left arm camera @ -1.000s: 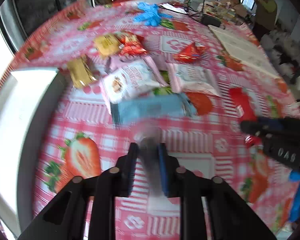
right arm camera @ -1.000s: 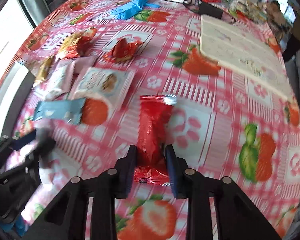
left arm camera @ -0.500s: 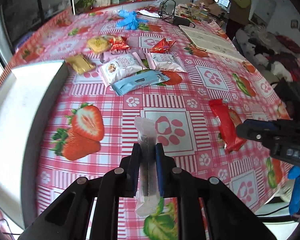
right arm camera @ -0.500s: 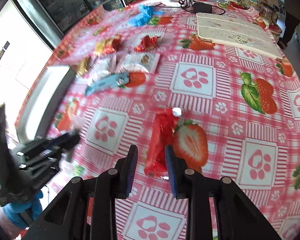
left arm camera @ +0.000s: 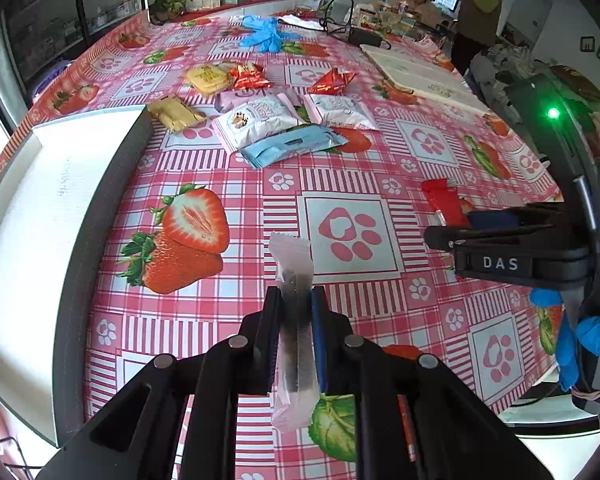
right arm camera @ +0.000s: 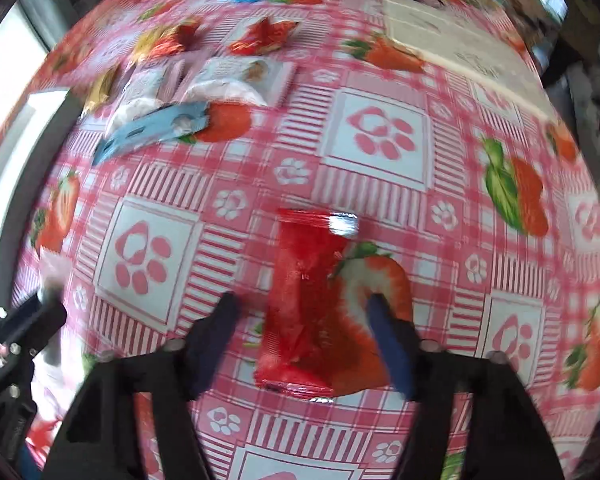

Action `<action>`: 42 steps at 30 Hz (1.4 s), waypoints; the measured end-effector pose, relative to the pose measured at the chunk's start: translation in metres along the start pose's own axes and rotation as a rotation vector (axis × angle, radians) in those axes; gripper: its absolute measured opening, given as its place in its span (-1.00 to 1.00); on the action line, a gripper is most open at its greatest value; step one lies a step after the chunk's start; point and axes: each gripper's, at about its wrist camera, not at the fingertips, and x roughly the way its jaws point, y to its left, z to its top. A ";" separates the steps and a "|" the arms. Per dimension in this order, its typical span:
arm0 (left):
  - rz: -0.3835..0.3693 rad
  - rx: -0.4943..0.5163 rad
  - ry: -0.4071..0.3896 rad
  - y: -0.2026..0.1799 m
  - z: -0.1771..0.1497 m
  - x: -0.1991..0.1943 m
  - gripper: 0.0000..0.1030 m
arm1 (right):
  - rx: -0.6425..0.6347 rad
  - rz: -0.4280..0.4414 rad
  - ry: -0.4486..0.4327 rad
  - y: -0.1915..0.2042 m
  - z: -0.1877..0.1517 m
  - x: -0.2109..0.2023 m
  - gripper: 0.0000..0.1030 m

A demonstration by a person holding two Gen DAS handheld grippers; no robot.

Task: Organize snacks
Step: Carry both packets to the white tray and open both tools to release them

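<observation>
The right gripper [right arm camera: 302,312] hangs with its jaws spread wide, the red snack packet [right arm camera: 304,300] lying loose on the table [right arm camera: 380,140] between them, long axis in line with the fingers, near the table's front edge. The left gripper [left arm camera: 296,320] is clamped on a clear-wrapped dark snack bar [left arm camera: 294,320], level above the cloth; the white tray [left arm camera: 40,240] sits at the left edge, nearer this hand.

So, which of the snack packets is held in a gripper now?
The clear packet, clamped in the left gripper. The red packet lies free between the open right gripper's fingers.
</observation>
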 end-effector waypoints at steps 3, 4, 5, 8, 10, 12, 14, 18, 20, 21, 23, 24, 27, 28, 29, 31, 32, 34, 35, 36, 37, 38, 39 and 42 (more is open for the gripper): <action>-0.018 -0.010 -0.019 0.006 0.003 -0.009 -0.68 | -0.017 -0.001 0.012 0.009 -0.001 -0.007 -0.56; -0.033 -0.018 -0.034 0.009 0.005 -0.014 -0.68 | -0.005 0.026 -0.007 0.011 -0.004 -0.014 -0.56; -0.041 -0.023 -0.048 0.012 0.006 -0.020 -0.68 | 0.013 0.059 -0.018 0.010 -0.005 -0.019 -0.56; -0.057 -0.016 -0.093 0.020 0.015 -0.041 -0.68 | 0.065 0.187 -0.061 0.009 -0.007 -0.048 -0.56; -0.065 -0.003 -0.127 0.029 0.023 -0.061 -0.68 | 0.067 0.235 -0.091 0.015 -0.005 -0.071 -0.56; -0.077 0.008 -0.150 0.040 0.031 -0.082 -0.68 | 0.067 0.285 -0.120 0.023 0.001 -0.095 -0.56; -0.082 0.020 -0.171 0.051 0.038 -0.102 -0.68 | 0.057 0.344 -0.158 0.035 0.009 -0.126 -0.56; -0.067 0.060 -0.213 0.085 0.060 -0.154 -0.68 | 0.013 0.464 -0.218 0.074 0.027 -0.182 -0.56; -0.043 0.070 -0.234 0.106 0.073 -0.180 -0.68 | -0.016 0.515 -0.240 0.094 0.037 -0.205 -0.56; -0.013 0.074 -0.249 0.120 0.080 -0.195 -0.68 | -0.033 0.541 -0.252 0.105 0.042 -0.216 -0.56; 0.040 0.078 -0.272 0.137 0.086 -0.211 -0.68 | -0.073 0.581 -0.263 0.129 0.055 -0.231 -0.56; 0.088 0.082 -0.283 0.148 0.089 -0.217 -0.68 | -0.095 0.591 -0.266 0.144 0.062 -0.233 -0.56; 0.159 0.066 -0.279 0.171 0.084 -0.209 -0.68 | -0.132 0.608 -0.238 0.182 0.076 -0.216 -0.56; 0.150 0.050 -0.259 0.178 0.080 -0.200 -0.68 | -0.135 0.626 -0.209 0.196 0.079 -0.202 -0.56; 0.135 0.029 -0.225 0.184 0.075 -0.185 -0.68 | -0.134 0.642 -0.175 0.213 0.082 -0.182 -0.56; 0.121 -0.009 -0.155 0.198 0.063 -0.154 -0.68 | -0.138 0.638 -0.123 0.238 0.087 -0.147 -0.56; 0.128 -0.027 -0.116 0.205 0.055 -0.133 -0.68 | -0.140 0.629 -0.093 0.252 0.088 -0.126 -0.56; 0.147 -0.048 -0.047 0.215 0.043 -0.094 -0.68 | -0.147 0.606 -0.047 0.270 0.093 -0.088 -0.56; 0.150 -0.058 -0.017 0.218 0.037 -0.078 -0.68 | -0.150 0.589 -0.024 0.282 0.094 -0.067 -0.56; 0.148 -0.065 0.001 0.220 0.034 -0.068 -0.68 | -0.151 0.575 -0.007 0.288 0.096 -0.053 -0.56; 0.148 -0.073 0.023 0.223 0.030 -0.052 -0.68 | -0.152 0.564 0.005 0.291 0.096 -0.042 -0.56; 0.160 -0.071 0.031 0.224 0.027 -0.041 -0.68 | -0.153 0.553 0.012 0.295 0.098 -0.035 -0.56; 0.187 -0.062 0.034 0.223 0.024 -0.029 -0.67 | -0.158 0.535 0.020 0.298 0.099 -0.026 -0.56; 0.248 -0.039 0.018 0.219 0.022 -0.013 0.03 | -0.179 0.481 0.009 0.299 0.107 -0.017 -0.21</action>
